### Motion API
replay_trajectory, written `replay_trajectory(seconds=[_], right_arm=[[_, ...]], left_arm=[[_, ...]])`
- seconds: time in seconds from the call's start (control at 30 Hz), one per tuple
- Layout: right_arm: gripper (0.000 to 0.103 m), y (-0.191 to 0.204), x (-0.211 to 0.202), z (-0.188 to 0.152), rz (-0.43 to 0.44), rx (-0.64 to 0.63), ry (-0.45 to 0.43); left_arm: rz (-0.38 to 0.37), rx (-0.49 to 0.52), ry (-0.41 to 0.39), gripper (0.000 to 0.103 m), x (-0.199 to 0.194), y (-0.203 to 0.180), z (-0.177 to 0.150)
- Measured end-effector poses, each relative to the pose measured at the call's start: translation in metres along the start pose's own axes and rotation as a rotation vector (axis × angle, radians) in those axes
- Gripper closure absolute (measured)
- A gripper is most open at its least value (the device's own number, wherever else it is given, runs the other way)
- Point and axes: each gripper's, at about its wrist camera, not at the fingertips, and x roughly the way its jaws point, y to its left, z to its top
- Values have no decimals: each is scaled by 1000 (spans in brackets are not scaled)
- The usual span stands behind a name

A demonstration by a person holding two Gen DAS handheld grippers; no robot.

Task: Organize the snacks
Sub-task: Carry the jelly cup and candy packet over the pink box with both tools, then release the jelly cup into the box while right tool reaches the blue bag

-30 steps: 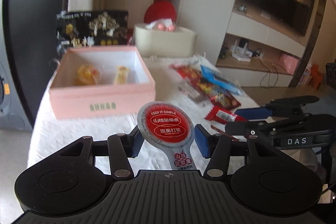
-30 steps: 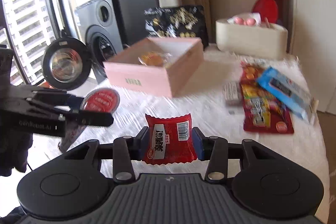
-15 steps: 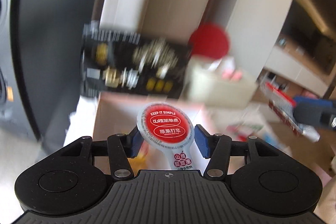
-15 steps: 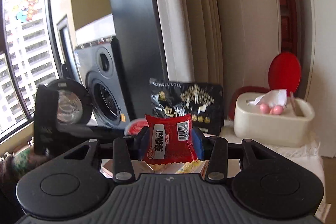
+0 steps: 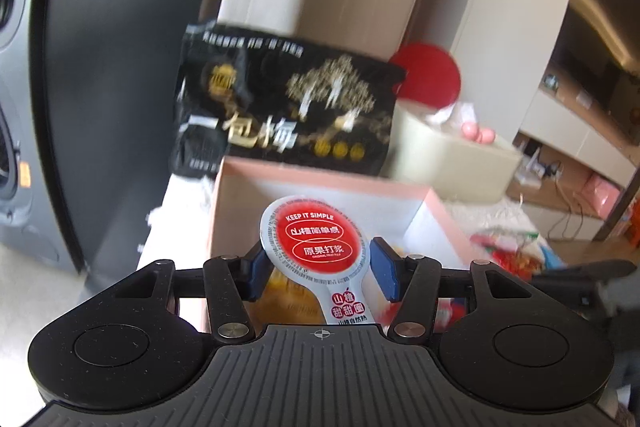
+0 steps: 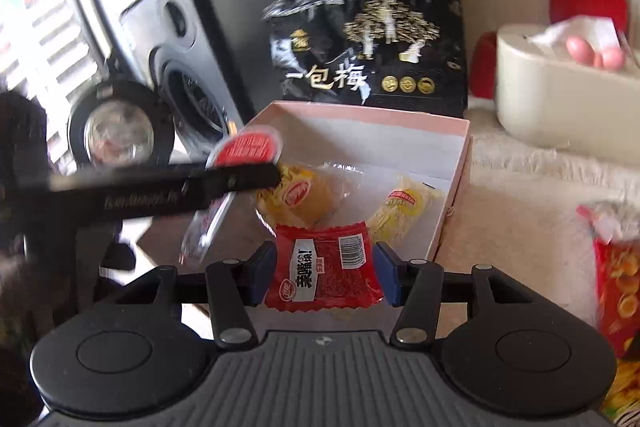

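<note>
- My right claw (image 6: 325,273) hangs over the near edge of the pink box (image 6: 456,183), its jaws opening around the red packet (image 6: 324,267). The blue pads look just clear of the packet's sides, so I judge it is being let go.
- My left claw (image 5: 316,269) grips the round-lidded jelly cup (image 5: 314,241) at mid width, above the box's near left part.
- Two yellow snacks (image 6: 298,197) already lie inside the box. More packets (image 6: 616,279) wait on the white cloth to the right.
- Risk: the red packet sits close to the near wall of the box. If it drops from here it may catch the rim and slide out onto the cloth.
- Risk: my two claws are near each other over one small box. In the right view the left claw crosses just left of the packet, so a careless move could knock the cup or the packet loose.
- Risk: the cup is held by its rim only and may tilt on release.
</note>
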Motion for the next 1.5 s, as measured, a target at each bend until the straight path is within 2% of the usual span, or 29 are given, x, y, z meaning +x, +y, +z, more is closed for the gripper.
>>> replay_trajectory(seconds=[0.1, 0.2, 0.33, 0.43, 0.5, 0.57, 0.6, 0.67, 0.77, 0.87, 0.93, 1.0, 1.1, 1.13, 1.2, 1.27, 1.33, 1.43, 1.5], right_arm=[[53, 7, -8, -11, -46, -123, 11], [53, 5, -18, -24, -107, -210, 3], [48, -15, -41, -30, -54, -141, -40], [40, -27, -68, -35, -2, -89, -105], [31, -33, -87, -42, -45, -86, -155], [30, -41, -102, -48, -74, -78, -198], [30, -47, -107, -49, -68, -60, -211], [30, -55, -113, -50, -54, -30, -216], [30, -64, -121, -52, -98, -18, -243], [30, -82, -132, -57, -139, 33, -267], [30, -97, -138, -61, -161, 76, -266], [30, -110, -146, -68, -224, 89, -269], [29, -131, -153, -76, -330, 110, -267], [24, -139, -155, -78, -347, 121, -264], [16, -157, -153, -77, -335, 118, -231], [16, -173, -144, -74, -331, 106, -185], [16, -189, -135, -69, -343, 126, -174], [16, -224, -121, -62, -299, 220, -170], [16, -246, -107, -59, -274, 279, -138]], left_arm=[[-9, -25, 10, 45, 2, -4, 0], [1, 38, 51, 45, 6, -18, -4], [-6, 139, 101, 45, 10, -44, -13], [-18, 201, 182, 45, 14, -60, -20], [42, 297, 228, 45, 16, -76, -28], [86, 337, 239, 45, 15, -85, -33], [81, 307, 230, 45, 13, -84, -33], [42, 171, 157, 45, 1, -74, -28], [33, 13, 50, 45, -21, -62, -20], [43, -28, 12, 47, -42, -65, -19], [-24, 7, 30, 47, -52, -78, -24], [-94, 48, 53, 47, -62, -97, -35], [-149, 81, 74, 47, -74, -125, -58], [-161, 84, 86, 47, -75, -131, -65], [-185, 91, 114, 47, -76, -144, -82], [-195, 81, 148, 47, -75, -151, -98], [-206, 58, 182, 47, -72, -153, -110], [-192, 38, 222, 47, -67, -149, -121], [-170, 25, 235, 47, -67, -145, -124]])
